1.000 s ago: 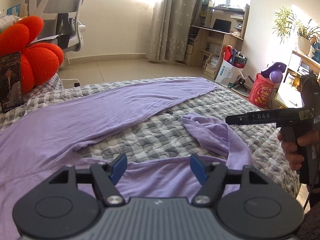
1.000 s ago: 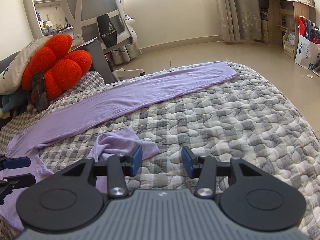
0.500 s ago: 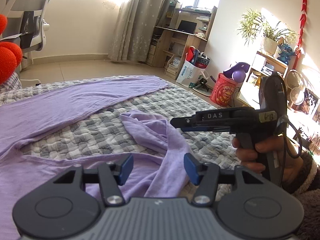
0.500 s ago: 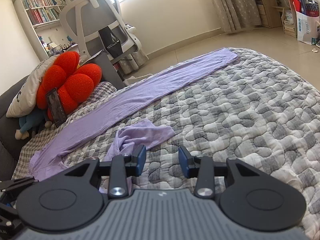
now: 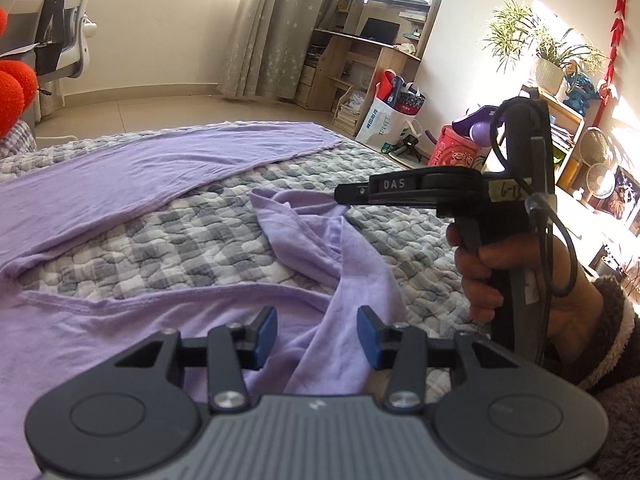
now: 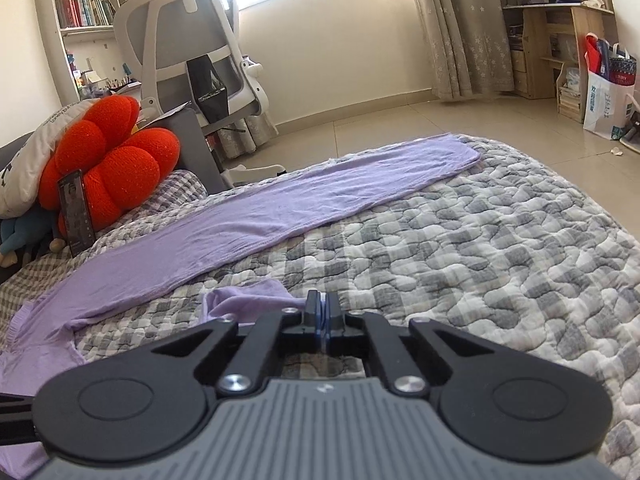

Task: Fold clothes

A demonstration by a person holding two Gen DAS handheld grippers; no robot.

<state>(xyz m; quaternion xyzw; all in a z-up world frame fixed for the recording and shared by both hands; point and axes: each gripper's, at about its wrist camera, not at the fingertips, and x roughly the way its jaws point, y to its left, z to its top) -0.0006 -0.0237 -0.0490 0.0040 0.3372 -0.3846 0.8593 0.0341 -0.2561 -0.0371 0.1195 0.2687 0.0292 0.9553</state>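
Lilac and lightweight, a long-sleeved garment [image 5: 120,184] lies spread over a grey-and-white checked quilt [image 6: 480,248] on a bed, one sleeve [image 6: 280,216] stretched flat toward the far edge and the other sleeve [image 5: 320,248] rumpled into a loose fold near the middle. At the tip of that rumpled sleeve, the right gripper [image 6: 322,312] has its blue pads pressed together, and the left wrist view shows its closed tip [image 5: 344,194] meeting the cuff, pinching the cloth. A hand [image 5: 516,280] in a dark fleecy cuff grasps its handle. The left gripper [image 5: 317,334] hovers low over the garment's body where the crumpled sleeve joins it; its jaws stand apart and are closing, with a ridge of lilac fabric between the pads, which are not pressing on it. Beyond the bed, an orange flower-shaped cushion [image 6: 112,160] sits at the head beside a white office chair [image 6: 188,40], and star-patterned curtains [image 6: 464,28] hang by a wooden desk [image 5: 360,68].
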